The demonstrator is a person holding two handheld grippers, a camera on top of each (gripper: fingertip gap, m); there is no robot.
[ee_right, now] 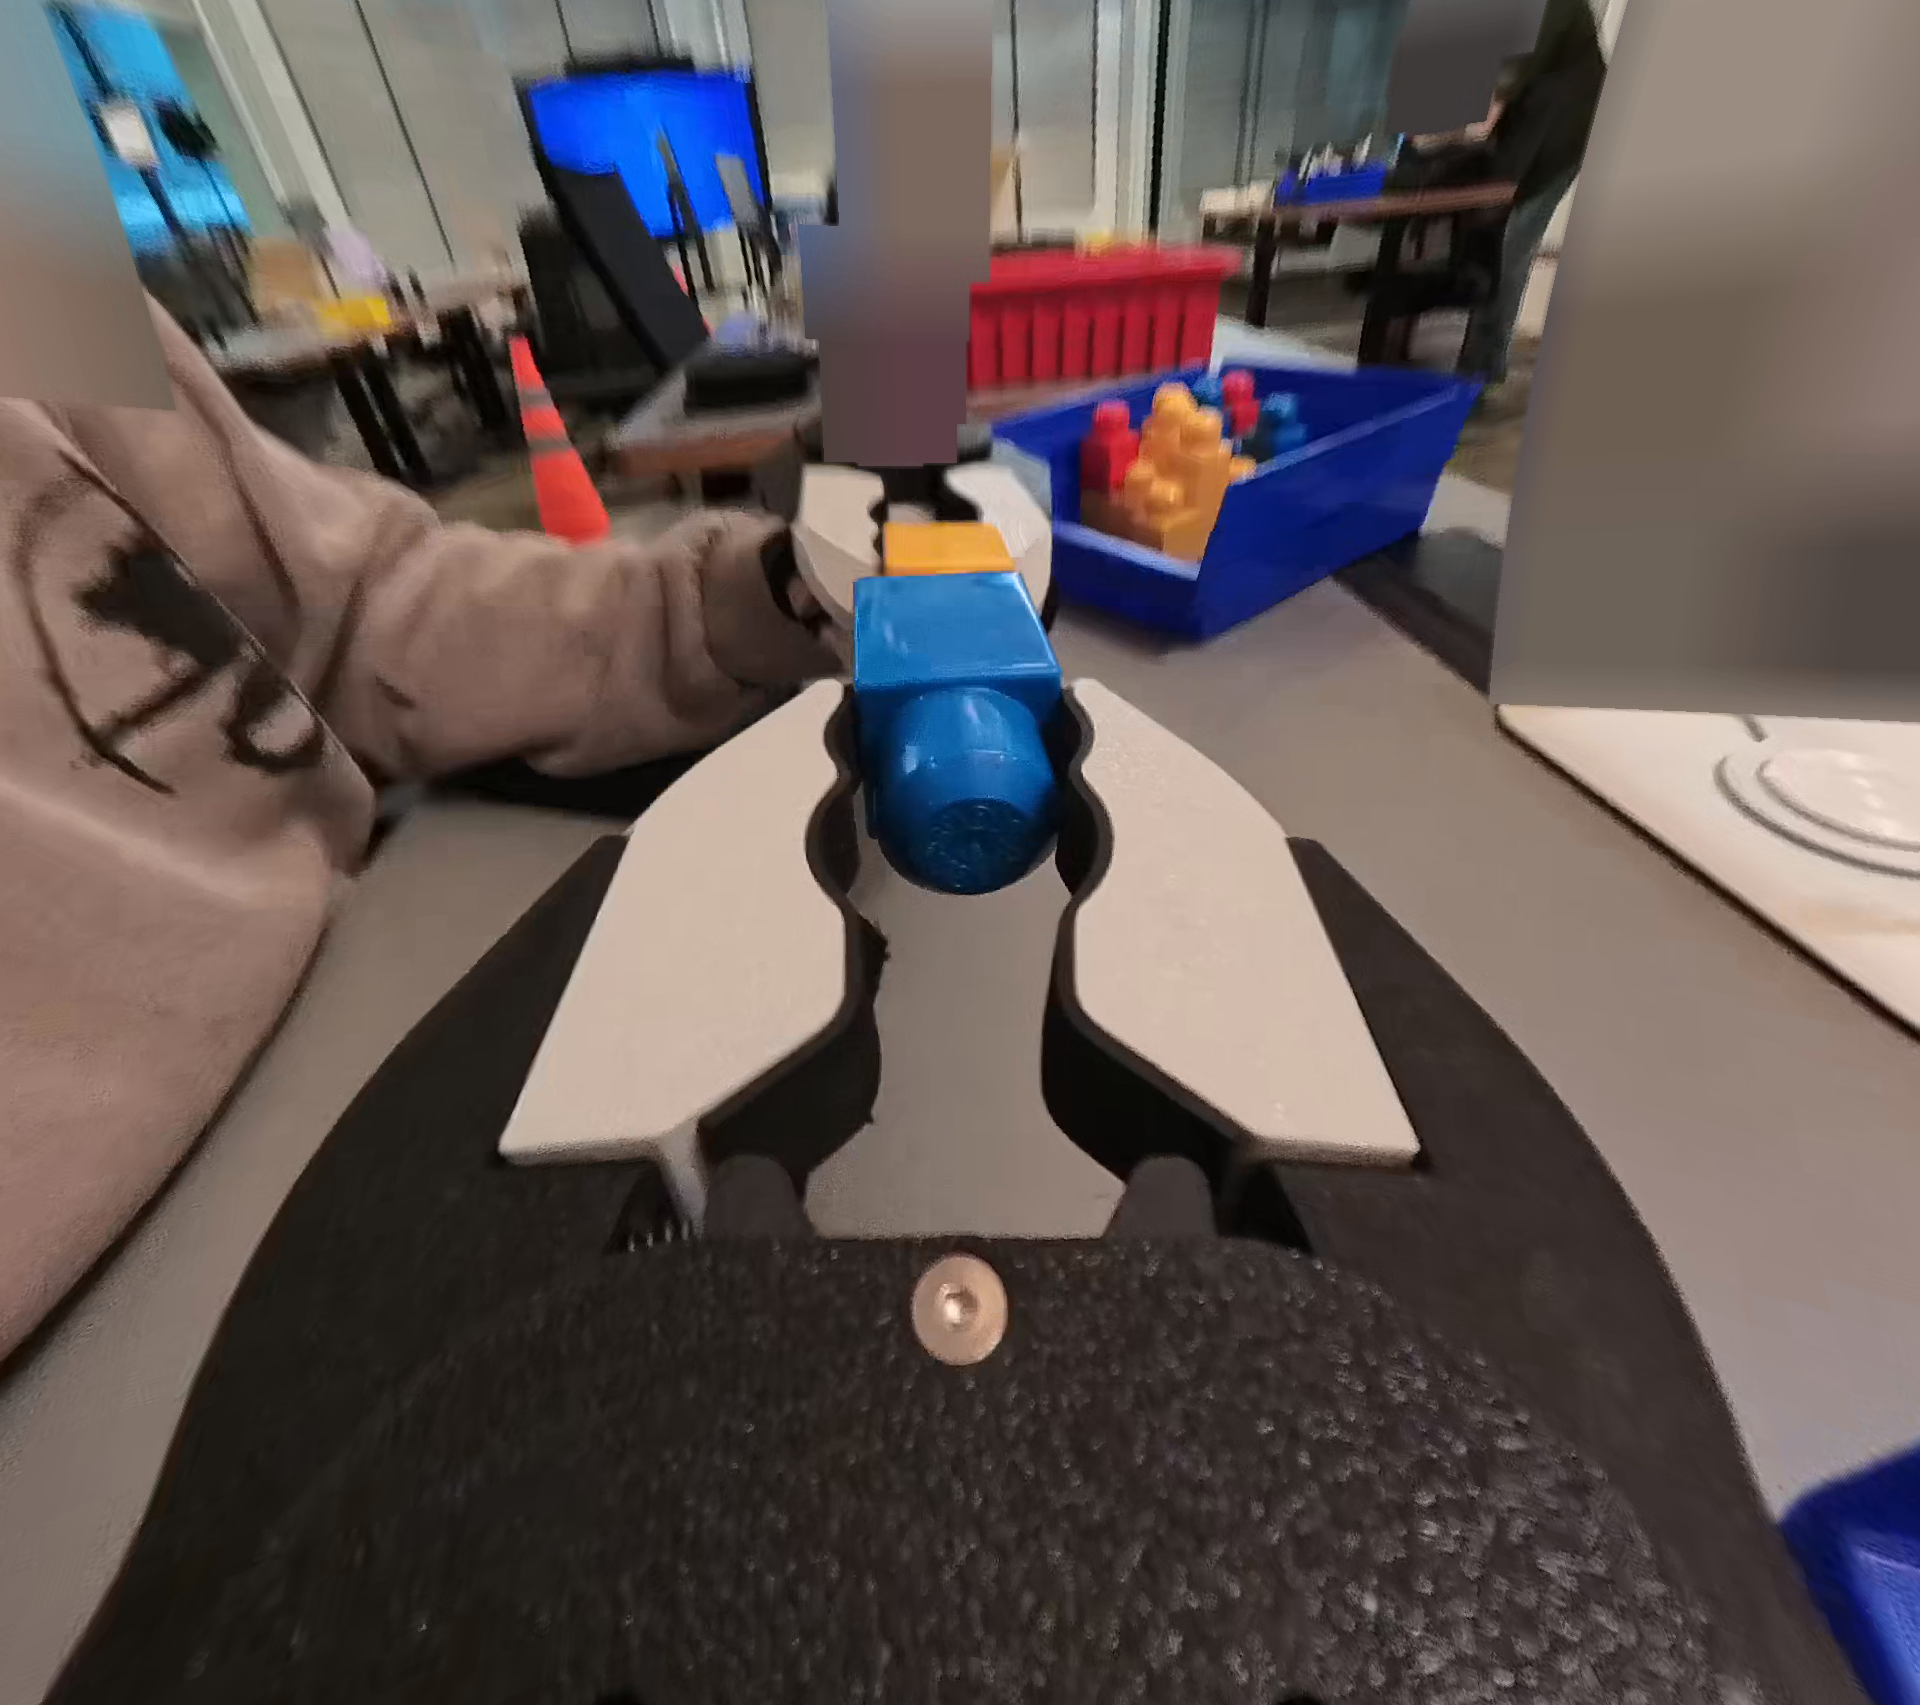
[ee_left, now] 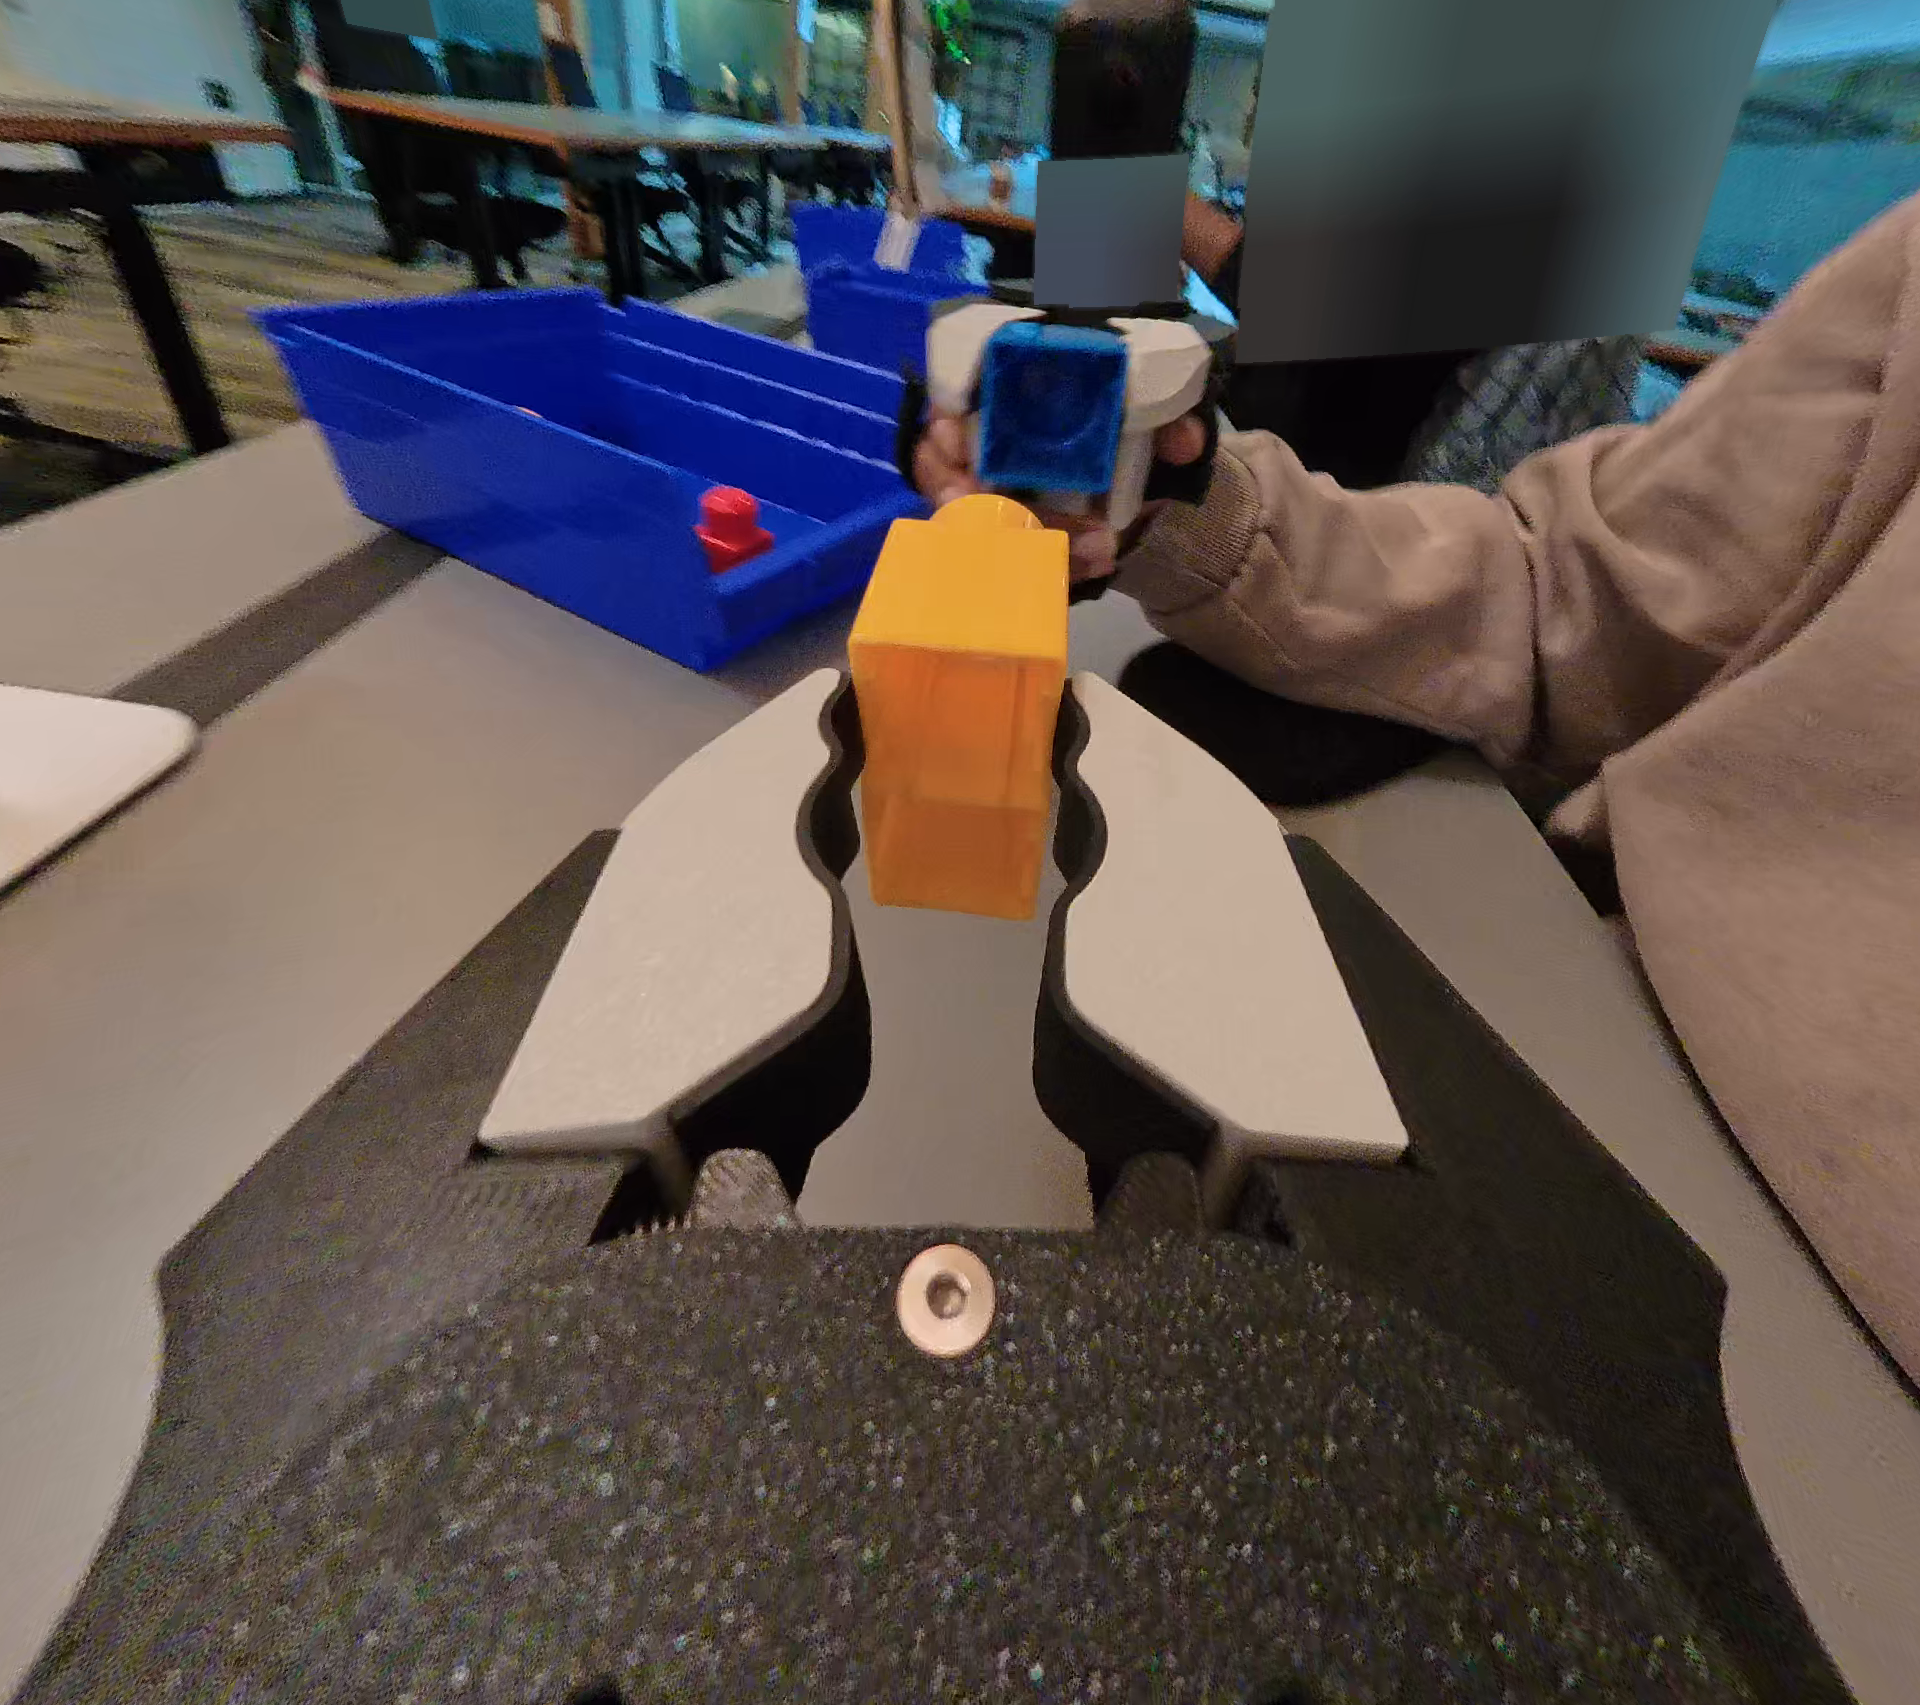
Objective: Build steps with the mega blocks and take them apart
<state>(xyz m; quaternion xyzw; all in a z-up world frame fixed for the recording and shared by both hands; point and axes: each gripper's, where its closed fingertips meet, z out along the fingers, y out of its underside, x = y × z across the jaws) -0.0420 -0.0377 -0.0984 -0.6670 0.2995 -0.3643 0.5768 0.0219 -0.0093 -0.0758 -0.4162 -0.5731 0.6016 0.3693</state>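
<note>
My left gripper [ee_left: 956, 720] is shut on an orange block [ee_left: 961, 699], held above the grey table with its stud pointing away from me. My right gripper [ee_right: 958, 720] is shut on a blue block [ee_right: 951, 699], its stud pointing back at the camera. The two grippers face each other, blocks a short gap apart. In the left wrist view the right gripper [ee_left: 1060, 419] shows beyond the orange block with the blue block's [ee_left: 1049, 424] hollow underside towards me. In the right wrist view the left gripper [ee_right: 925, 528] and the orange block [ee_right: 948, 549] sit just behind the blue one.
A blue bin [ee_left: 499, 408] with one red block [ee_left: 729, 528] lies left of the grippers. Another blue bin [ee_right: 1299, 512] holds several orange, red and blue blocks [ee_right: 1169, 460]. A white board [ee_right: 1766, 824] lies at the table's right. Beige sleeves [ee_left: 1558, 595] reach across the table [ee_left: 364, 824]. There is about 9 centimetres between the tips of the two grippers.
</note>
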